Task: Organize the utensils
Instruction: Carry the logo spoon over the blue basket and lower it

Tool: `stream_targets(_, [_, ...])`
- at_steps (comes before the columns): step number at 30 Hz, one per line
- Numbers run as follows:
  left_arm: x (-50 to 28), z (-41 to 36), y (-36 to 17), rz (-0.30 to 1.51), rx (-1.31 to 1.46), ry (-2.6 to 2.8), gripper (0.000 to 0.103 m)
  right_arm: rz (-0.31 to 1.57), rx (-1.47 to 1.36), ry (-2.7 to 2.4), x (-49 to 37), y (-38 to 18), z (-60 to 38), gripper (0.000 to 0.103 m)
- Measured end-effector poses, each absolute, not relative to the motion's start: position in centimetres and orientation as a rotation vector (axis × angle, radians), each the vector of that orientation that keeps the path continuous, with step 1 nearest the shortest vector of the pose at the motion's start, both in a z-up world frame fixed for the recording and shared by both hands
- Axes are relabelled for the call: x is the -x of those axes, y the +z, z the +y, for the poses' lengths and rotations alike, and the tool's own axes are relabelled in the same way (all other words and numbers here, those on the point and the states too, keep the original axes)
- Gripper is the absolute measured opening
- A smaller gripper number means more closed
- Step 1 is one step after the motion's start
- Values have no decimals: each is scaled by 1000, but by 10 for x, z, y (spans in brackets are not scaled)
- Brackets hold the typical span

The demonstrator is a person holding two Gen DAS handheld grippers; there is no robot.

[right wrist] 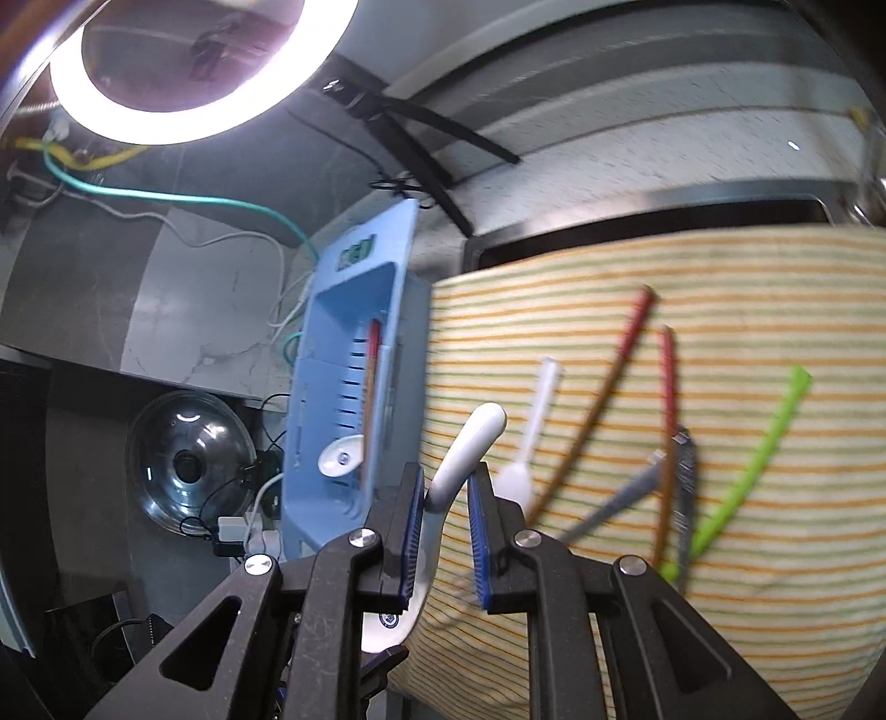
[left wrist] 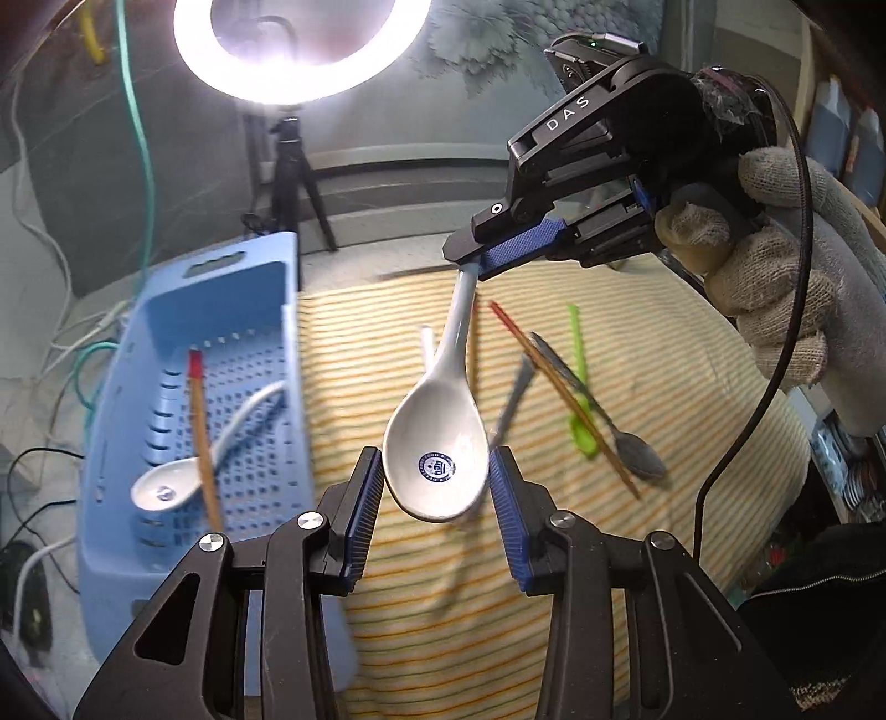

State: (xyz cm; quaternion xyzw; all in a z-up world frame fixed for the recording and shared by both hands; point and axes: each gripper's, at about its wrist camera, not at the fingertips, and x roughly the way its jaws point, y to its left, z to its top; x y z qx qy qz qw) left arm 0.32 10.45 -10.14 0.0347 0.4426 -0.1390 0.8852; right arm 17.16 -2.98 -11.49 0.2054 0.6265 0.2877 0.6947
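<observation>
A white ceramic spoon (left wrist: 437,454) with a blue emblem hangs in the air above the striped cloth (left wrist: 692,376). My right gripper (left wrist: 470,260) is shut on its handle end, seen also in the right wrist view (right wrist: 446,498). My left gripper (left wrist: 436,471) is open with the spoon's bowl between its fingers; whether they touch it I cannot tell. The blue slotted basket (left wrist: 127,387) at left holds another white spoon (left wrist: 166,487) and a red-tipped chopstick (left wrist: 202,437).
On the cloth lie red-tipped chopsticks (left wrist: 559,382), a metal spoon (left wrist: 637,443), a green plastic utensil (left wrist: 578,382), a grey-handled utensil (left wrist: 512,399) and a small white plastic spoon (right wrist: 526,443). A ring light (left wrist: 299,44) on a tripod stands behind. Cables and a glass lid (right wrist: 188,459) lie left.
</observation>
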Motion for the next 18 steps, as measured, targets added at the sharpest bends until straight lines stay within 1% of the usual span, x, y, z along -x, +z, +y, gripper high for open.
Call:
stream_targets(5, [-17, 138, -102, 914, -49, -229, 38, 1392, -411, 690, -189, -109, 20, 14])
stream_targets(11, [-27, 170, -111, 929, -33, -183, 38, 1414, -379, 725, -204, -121, 65, 13])
stream_targets(18, [-35, 188, -122, 958, -12, -169, 38, 1428, -341, 739, -214, -135, 88, 14])
